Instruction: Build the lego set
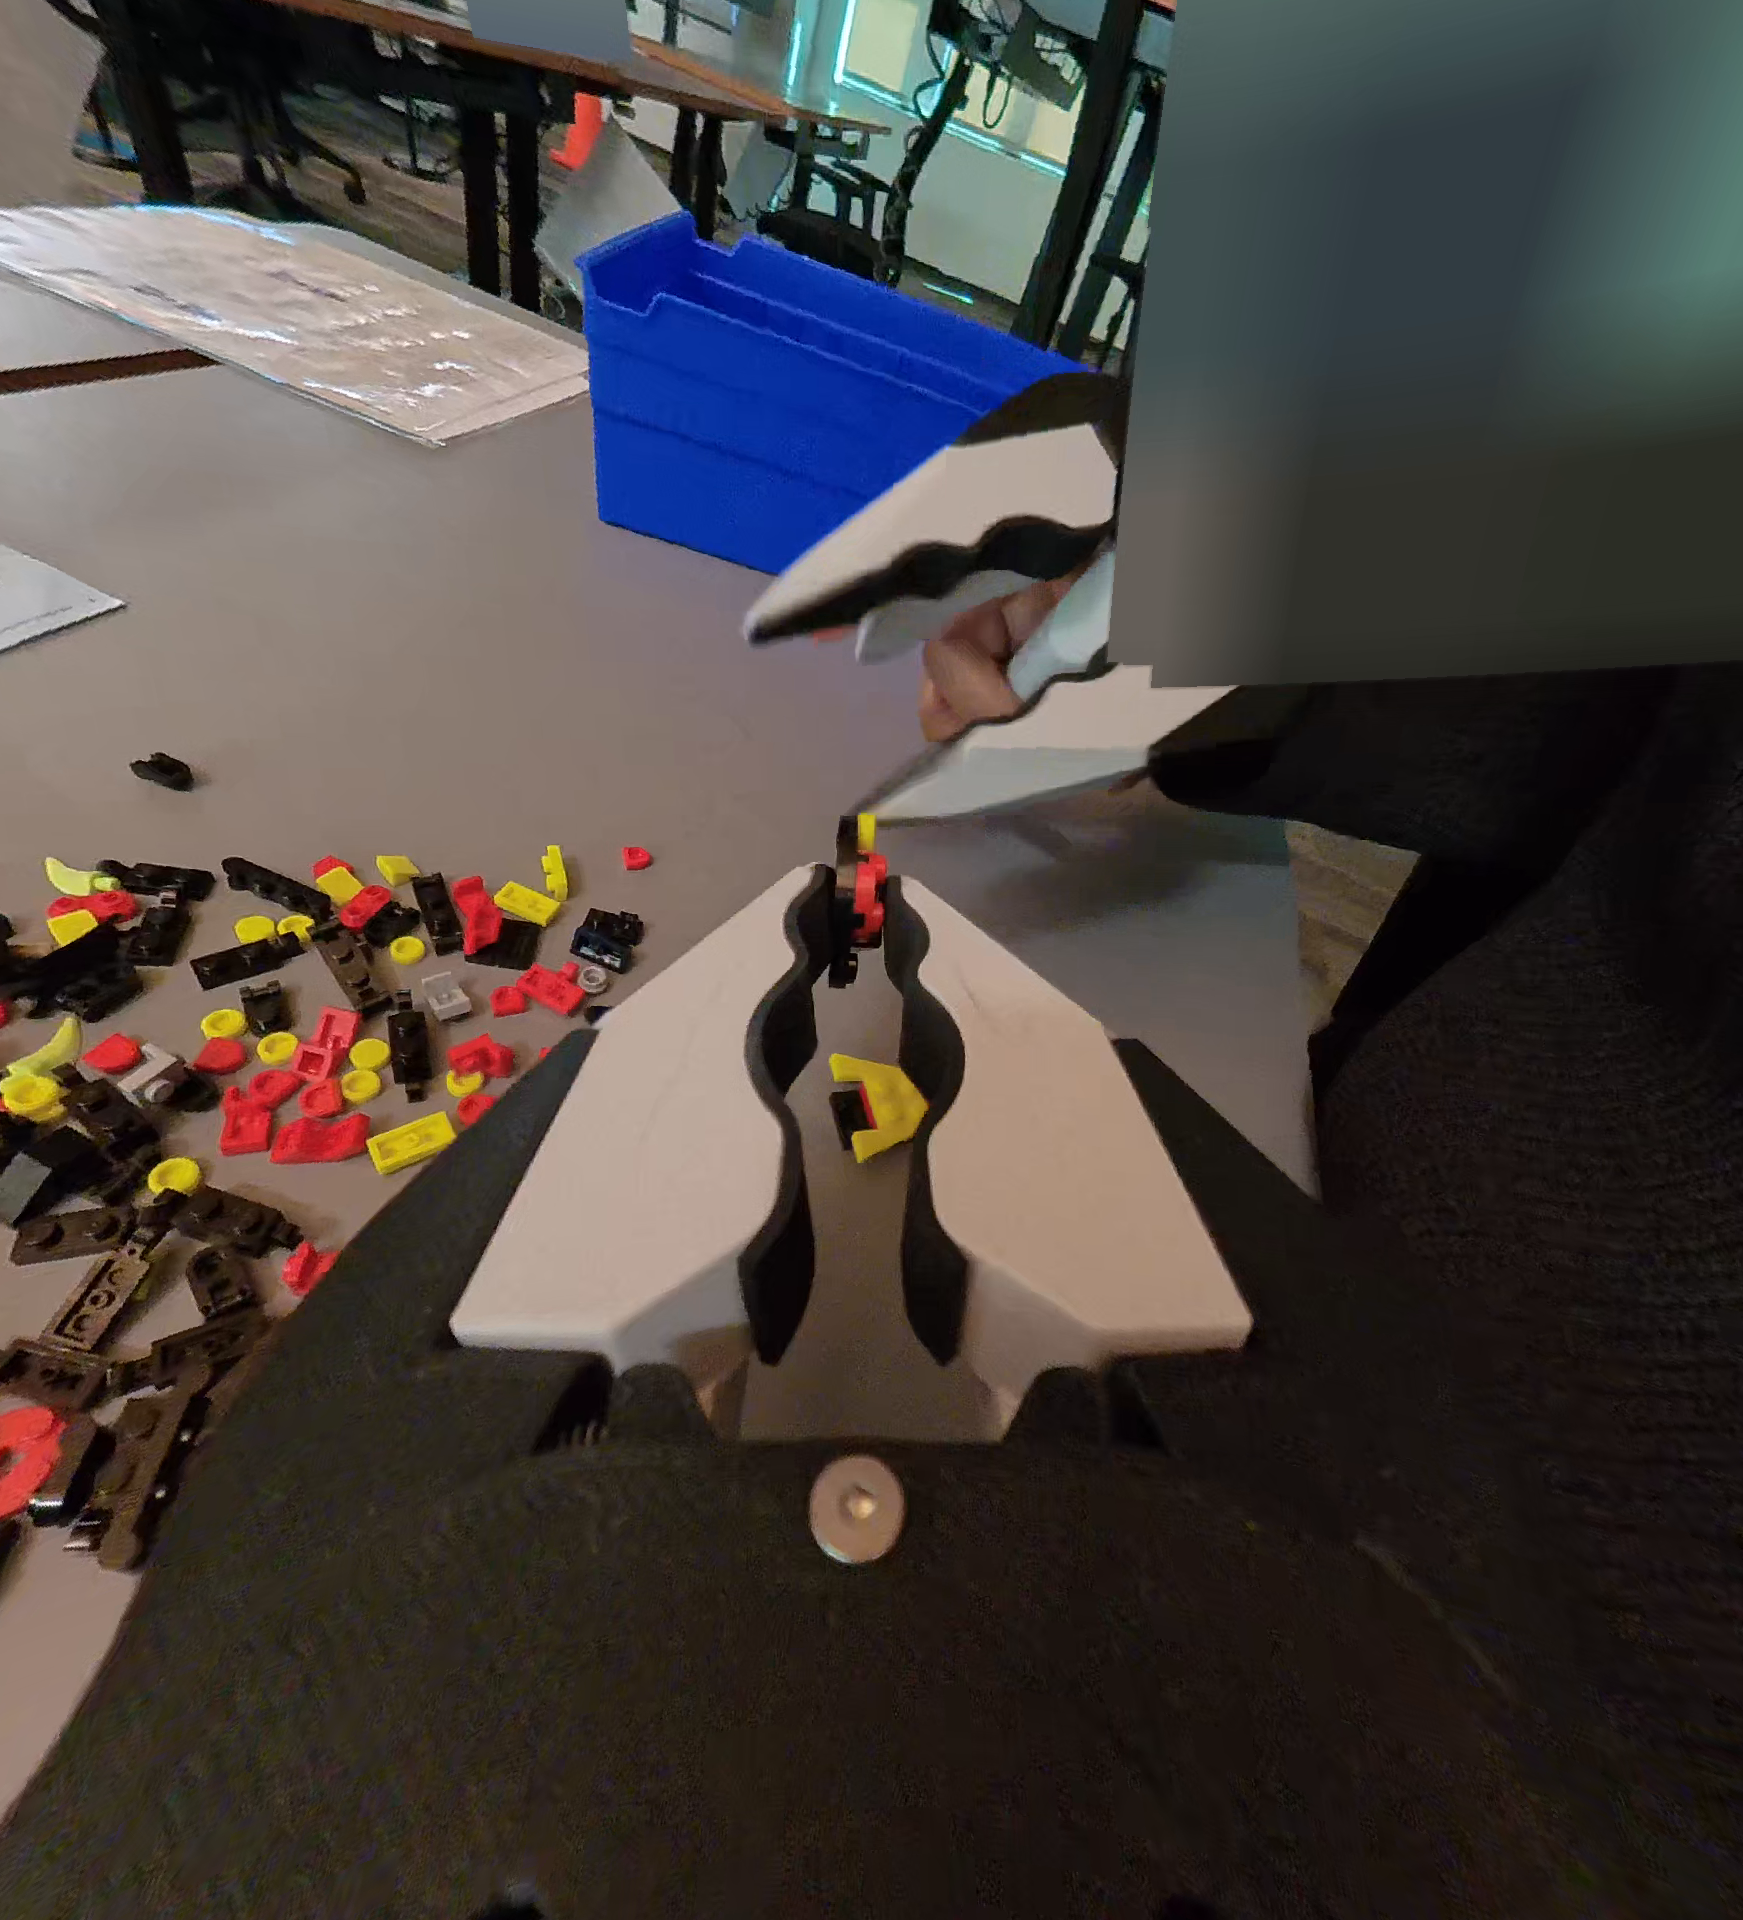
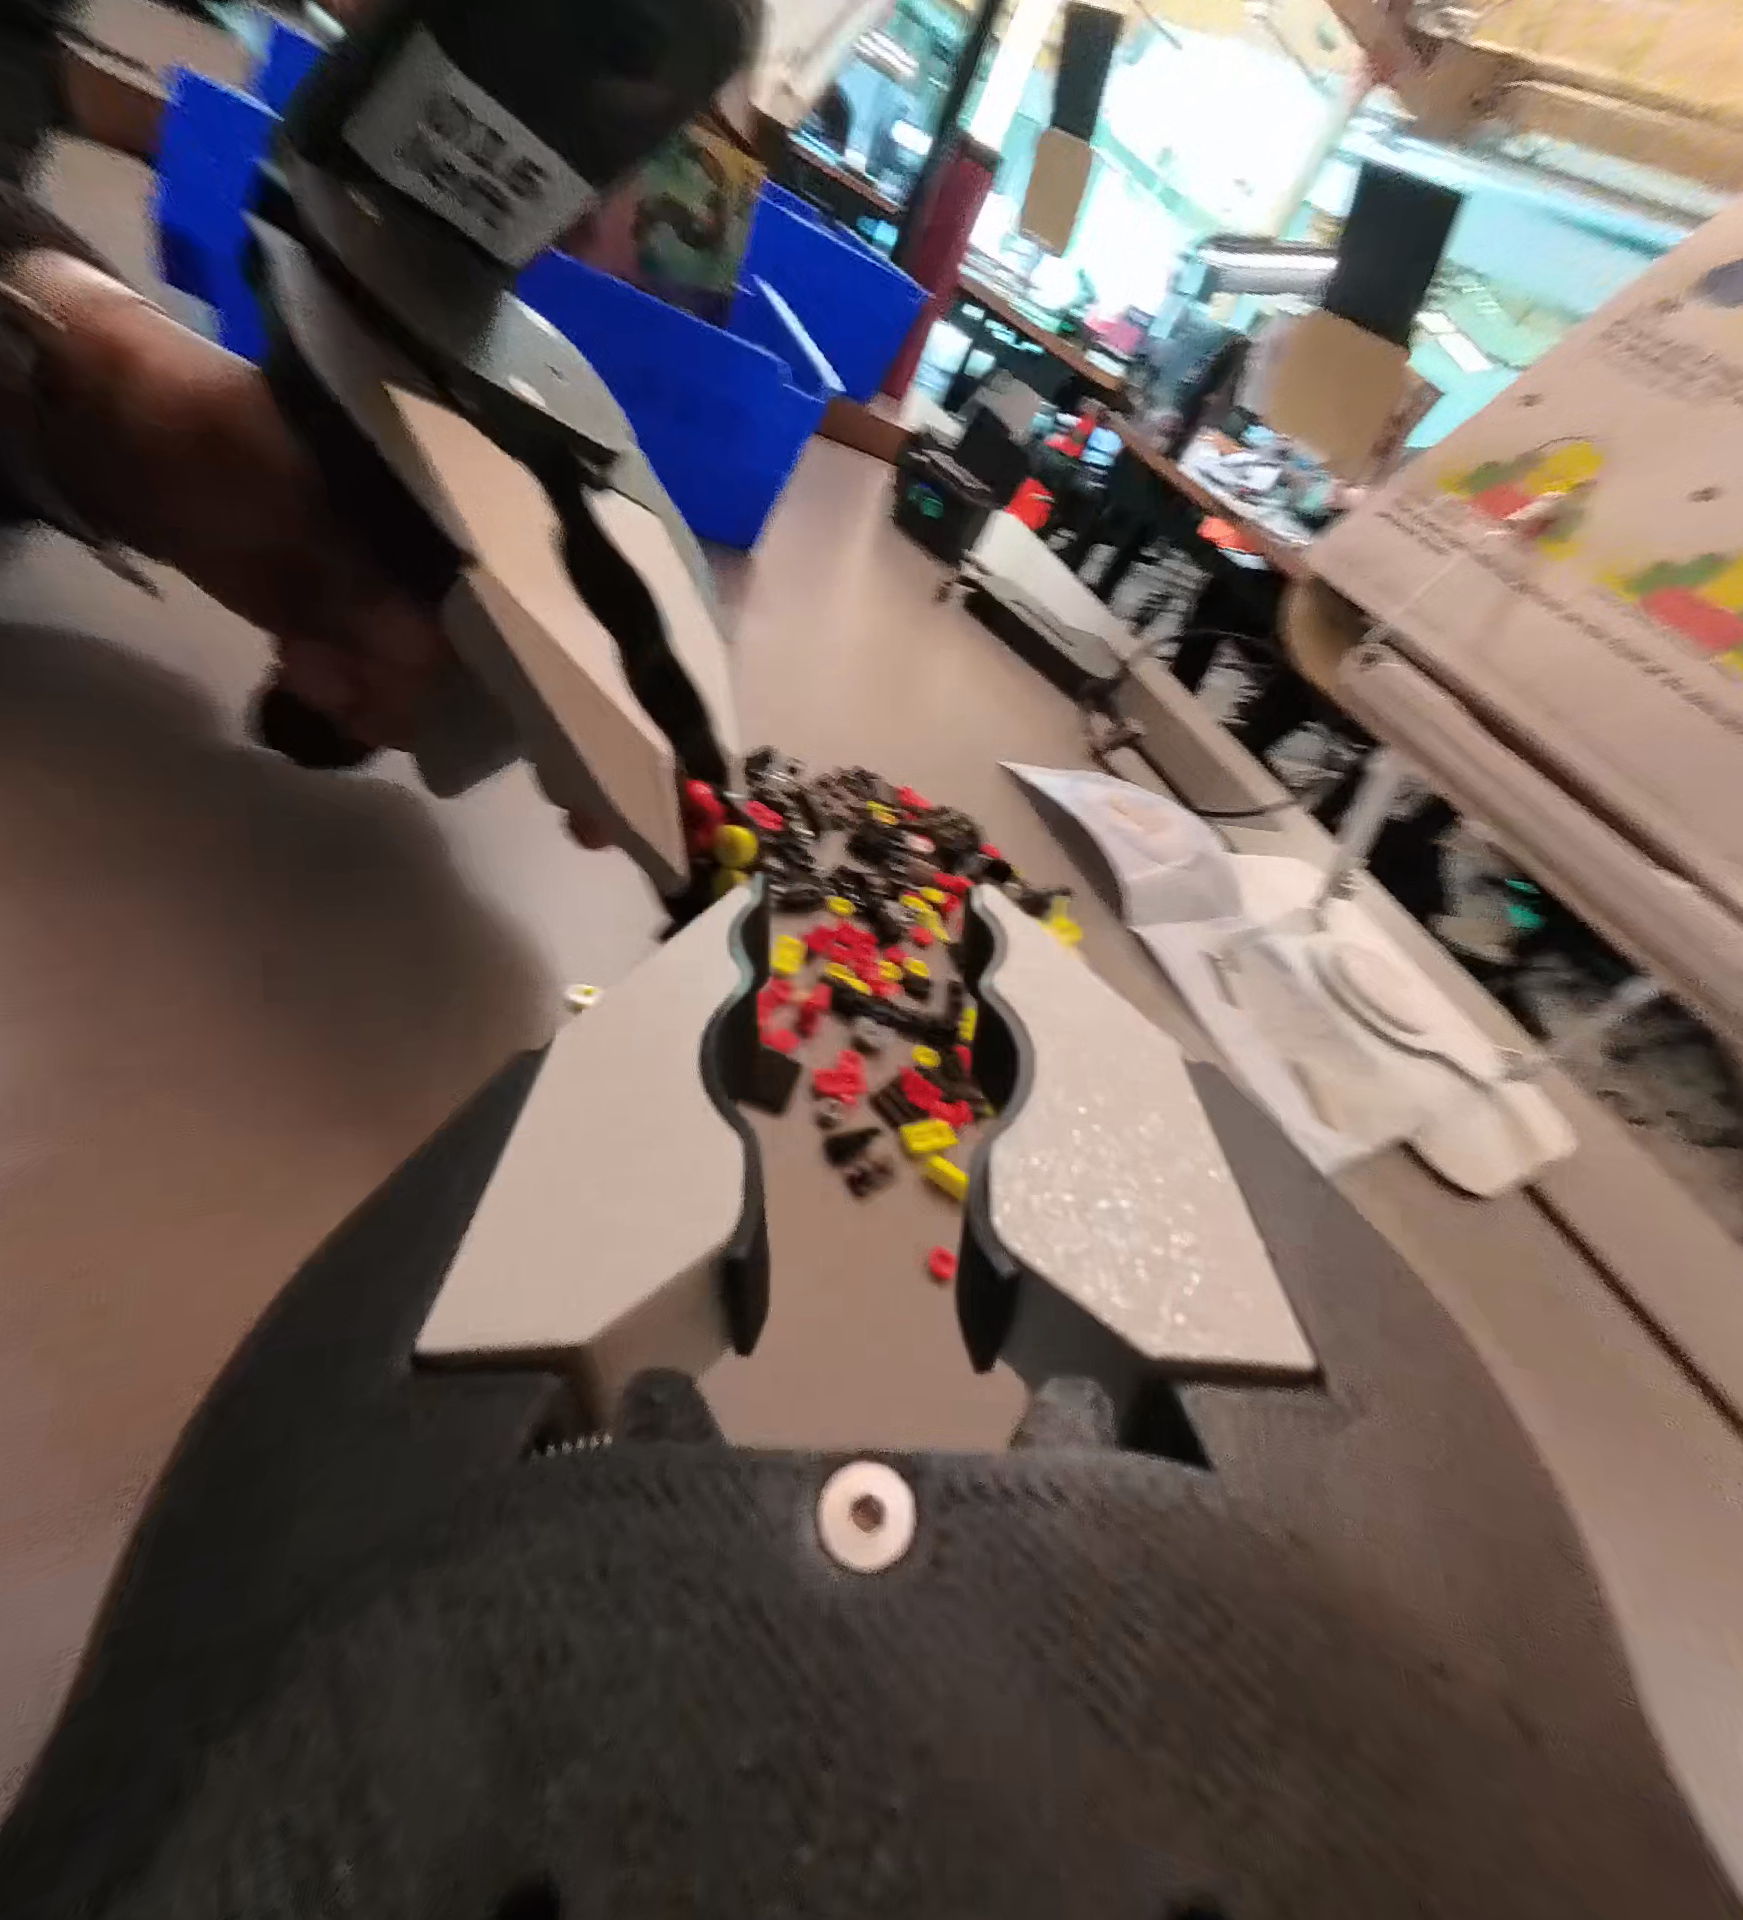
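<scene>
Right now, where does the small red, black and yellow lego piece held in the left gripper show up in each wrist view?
Left wrist view: the held lego assembly sits just above centre, pinched at the left gripper tips.
Right wrist view: it shows at centre left as red and yellow bits beside the left gripper's tips, blurred.
Shared landmark: the pile of loose red, yellow and black pieces, with the blue bin behind.
</scene>
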A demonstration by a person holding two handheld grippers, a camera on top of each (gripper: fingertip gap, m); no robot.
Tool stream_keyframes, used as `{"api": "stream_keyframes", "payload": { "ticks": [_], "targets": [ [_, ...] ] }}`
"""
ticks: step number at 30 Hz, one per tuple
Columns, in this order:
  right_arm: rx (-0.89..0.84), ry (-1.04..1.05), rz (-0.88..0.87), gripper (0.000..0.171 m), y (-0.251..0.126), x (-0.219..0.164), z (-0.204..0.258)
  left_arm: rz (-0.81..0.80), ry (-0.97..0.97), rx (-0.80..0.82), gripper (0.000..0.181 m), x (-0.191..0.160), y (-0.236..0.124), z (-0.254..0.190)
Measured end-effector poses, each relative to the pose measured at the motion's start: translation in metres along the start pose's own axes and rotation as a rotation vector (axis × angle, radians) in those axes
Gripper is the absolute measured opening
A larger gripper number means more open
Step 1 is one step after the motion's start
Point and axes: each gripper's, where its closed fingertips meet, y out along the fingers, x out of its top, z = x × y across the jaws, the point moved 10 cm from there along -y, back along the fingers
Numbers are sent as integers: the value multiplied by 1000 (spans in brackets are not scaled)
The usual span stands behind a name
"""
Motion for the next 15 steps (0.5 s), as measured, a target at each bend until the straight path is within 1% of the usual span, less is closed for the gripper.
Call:
{"api": "stream_keyframes", "payload": {
  "ticks": [3, 5, 8, 15],
  "targets": [
    [186, 111, -27, 27, -5, 0, 3, 3, 25, 11, 5, 0, 0, -1],
    [259, 211, -44, 26, -6, -1, 0, 5, 31, 15, 6, 0, 0, -1],
    [269, 271, -62, 22, -7, 0, -4, 17, 38, 11, 6, 0, 0, -3],
    [278, 238, -22, 15, -2, 0, 5, 18, 45, 2, 6, 0, 2, -6]
  ]
}}
